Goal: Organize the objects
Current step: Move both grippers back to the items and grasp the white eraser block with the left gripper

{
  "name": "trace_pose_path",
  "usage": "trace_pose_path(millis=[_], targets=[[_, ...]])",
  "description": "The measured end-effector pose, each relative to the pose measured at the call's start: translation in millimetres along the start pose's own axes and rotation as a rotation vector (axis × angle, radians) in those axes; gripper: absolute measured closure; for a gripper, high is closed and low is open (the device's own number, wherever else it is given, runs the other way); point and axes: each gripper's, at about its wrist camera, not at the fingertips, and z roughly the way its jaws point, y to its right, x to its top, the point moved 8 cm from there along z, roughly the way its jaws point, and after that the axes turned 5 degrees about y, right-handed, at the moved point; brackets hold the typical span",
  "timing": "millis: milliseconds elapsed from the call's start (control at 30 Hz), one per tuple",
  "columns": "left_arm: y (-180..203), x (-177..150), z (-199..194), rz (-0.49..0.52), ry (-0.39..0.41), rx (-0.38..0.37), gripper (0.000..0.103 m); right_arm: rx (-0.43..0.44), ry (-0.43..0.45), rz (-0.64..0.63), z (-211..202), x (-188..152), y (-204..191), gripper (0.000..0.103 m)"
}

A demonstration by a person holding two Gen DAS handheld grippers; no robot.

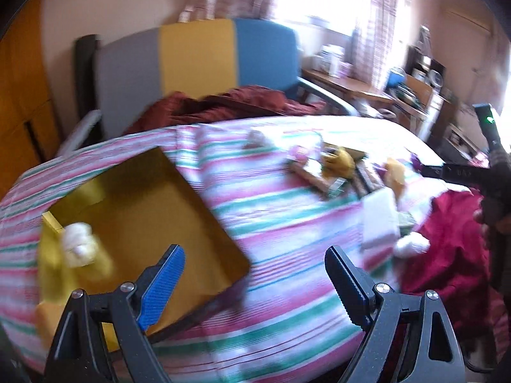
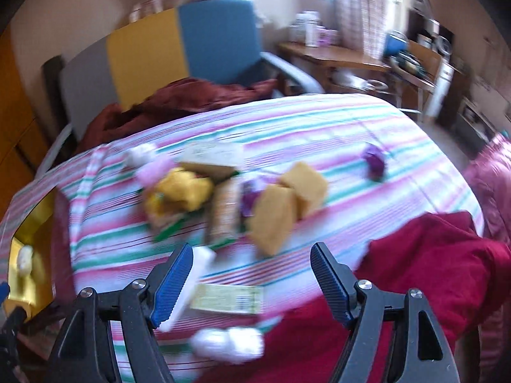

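A yellow open box [image 1: 143, 223] lies on the striped bed at left, with a white and yellow soft toy [image 1: 80, 249] inside; the box also shows at the left edge of the right wrist view [image 2: 28, 249]. My left gripper [image 1: 255, 284] is open and empty, just right of the box. A heap of small things lies mid-bed: a yellow plush [image 2: 182, 191], tan packets [image 2: 287, 204], a purple item [image 2: 373, 159]. My right gripper [image 2: 252, 281] is open and empty above a white box [image 2: 191, 281], a yellow-green card [image 2: 226, 298] and a white plush [image 2: 226, 341].
A red garment [image 2: 415, 271] lies on the bed at right. A dark red blanket [image 1: 223, 102] is bunched at the colour-block headboard [image 1: 198, 54]. A cluttered wooden desk [image 2: 335, 54] stands by the window. The other handheld gripper [image 1: 479, 169] shows at right.
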Motion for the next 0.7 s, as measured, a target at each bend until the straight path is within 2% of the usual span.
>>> trace_pose_path(millis=[167,433,600,700], targets=[[50.9,5.1,32.9,0.037,-0.07,-0.173,0.014,-0.016,-0.015,0.058,5.0,-5.4,25.2,0.026],[107.2,13.2,74.1,-0.005,-0.164,-0.346,0.013,0.057,-0.078,0.115,16.7,-16.9,27.7,0.025],[126.6,12.8,103.1,-0.046,-0.222,-0.408,0.013,0.111,-0.111,0.172,24.0,-22.0,30.2,0.025],[136.3,8.0,120.9,-0.044,-0.26,-0.415,0.015,0.133,-0.127,0.199,26.8,-24.6,29.3,0.025]])
